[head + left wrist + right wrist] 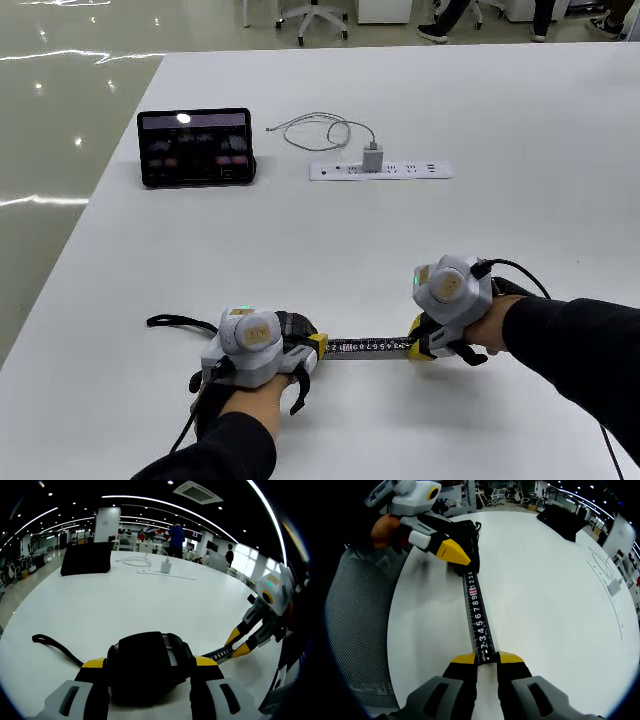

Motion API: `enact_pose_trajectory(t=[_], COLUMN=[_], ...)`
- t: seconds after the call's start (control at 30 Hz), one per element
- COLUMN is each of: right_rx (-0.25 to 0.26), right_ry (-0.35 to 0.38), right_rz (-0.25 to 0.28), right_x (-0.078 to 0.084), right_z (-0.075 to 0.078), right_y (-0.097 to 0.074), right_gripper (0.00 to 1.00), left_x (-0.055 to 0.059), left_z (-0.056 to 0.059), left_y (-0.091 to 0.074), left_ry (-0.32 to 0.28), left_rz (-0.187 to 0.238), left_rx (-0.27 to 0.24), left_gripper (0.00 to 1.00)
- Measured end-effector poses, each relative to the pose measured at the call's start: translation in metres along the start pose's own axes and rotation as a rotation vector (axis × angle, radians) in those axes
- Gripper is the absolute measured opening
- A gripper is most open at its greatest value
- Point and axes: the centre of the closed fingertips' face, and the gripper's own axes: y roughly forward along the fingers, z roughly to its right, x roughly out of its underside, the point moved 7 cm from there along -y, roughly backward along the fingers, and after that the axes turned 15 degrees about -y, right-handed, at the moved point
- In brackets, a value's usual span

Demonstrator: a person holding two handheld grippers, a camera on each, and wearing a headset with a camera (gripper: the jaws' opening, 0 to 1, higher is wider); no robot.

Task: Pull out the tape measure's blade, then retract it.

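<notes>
- The left gripper (150,661) clamps the black tape measure case (149,650), which rests on the white workbench (400,230).
- The right gripper (482,657) pinches the blade (476,610) near its end; the hook is probably hidden between the jaws.
- The blade lies a short way out, so the pull-out step is likely in hand.
- Next, the right gripper should draw straight away with the case held firm.
</notes>
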Motion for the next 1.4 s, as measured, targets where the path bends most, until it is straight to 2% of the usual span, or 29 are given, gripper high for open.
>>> enact_pose_trajectory(t=[0.4, 0.6, 0.8, 0.87, 1.4], right_rx=[0.004, 0.01, 0.012, 0.017, 0.02], right_ry=[-0.012, 0.021, 0.02, -0.003, -0.004], right_rz=[0.015, 0.028, 0.041, 0.046, 0.082], right_x=[-0.009, -0.012, -0.016, -0.02, -0.031], right_z=[0.0, 0.001, 0.003, 0.003, 0.003], right_y=[0.005, 0.007, 0.009, 0.011, 0.013], right_gripper=[0.1, 0.1, 0.11, 0.11, 0.11], left_x=[0.0, -0.001, -0.001, -0.001, -0.001], left_z=[0.0, 0.0, -0.002, -0.002, -0.002], left_y=[0.0, 0.0, -0.001, -0.001, -0.002], left_ry=[-0.003, -0.006, -0.025, -0.027, -0.044], left_rz=[-0.001, -0.001, -0.001, -0.002, -0.007], left_rx=[0.0, -0.001, 0.007, 0.009, 0.017], left_gripper=[0.61, 0.61, 0.61, 0.61, 0.61])
